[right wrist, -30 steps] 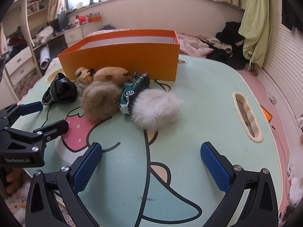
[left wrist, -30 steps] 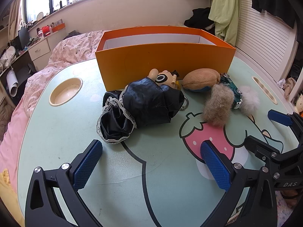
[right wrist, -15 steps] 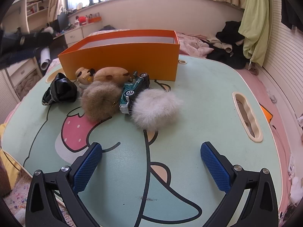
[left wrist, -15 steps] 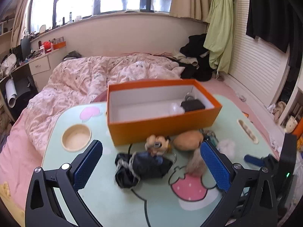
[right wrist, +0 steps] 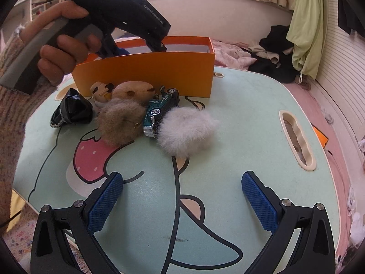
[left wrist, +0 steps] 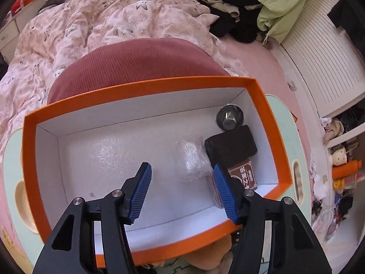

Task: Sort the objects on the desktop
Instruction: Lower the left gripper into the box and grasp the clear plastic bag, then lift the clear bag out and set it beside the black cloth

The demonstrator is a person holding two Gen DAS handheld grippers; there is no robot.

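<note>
A person's hand [right wrist: 61, 45] is holding the left gripper [left wrist: 180, 196] above an orange box [left wrist: 269, 123], pointing steeply down into it; its blue-padded jaws are closing with nothing between them, only the box's white floor showing in the gap. Inside the box, at its right end, a round shiny metal piece [left wrist: 229, 116] is lying by the far wall, a black rectangular case [left wrist: 230, 146] is sitting just in front of it, and a brown packet with printed characters [left wrist: 245, 175] is lying nearer still, partly hidden behind the right jaw. A clear crinkled plastic wrapper [left wrist: 194, 157] is resting beside them. The right gripper [right wrist: 182, 201] is hovering over the pale green cartoon-printed table [right wrist: 251, 118] with its jaws spread wide and empty. Ahead of it, in front of the box's near wall, the unsorted things are sitting in a cluster: a white fur pompom [right wrist: 186, 132], a brown fur pompom [right wrist: 121, 121], and a green toy car [right wrist: 159, 107] wedged between them. Behind those are lying a tan plush toy [right wrist: 133, 91] and a small cartoon figure [right wrist: 101, 91], with a black bundle trimmed in lace [right wrist: 73, 110] off to the left.
</note>
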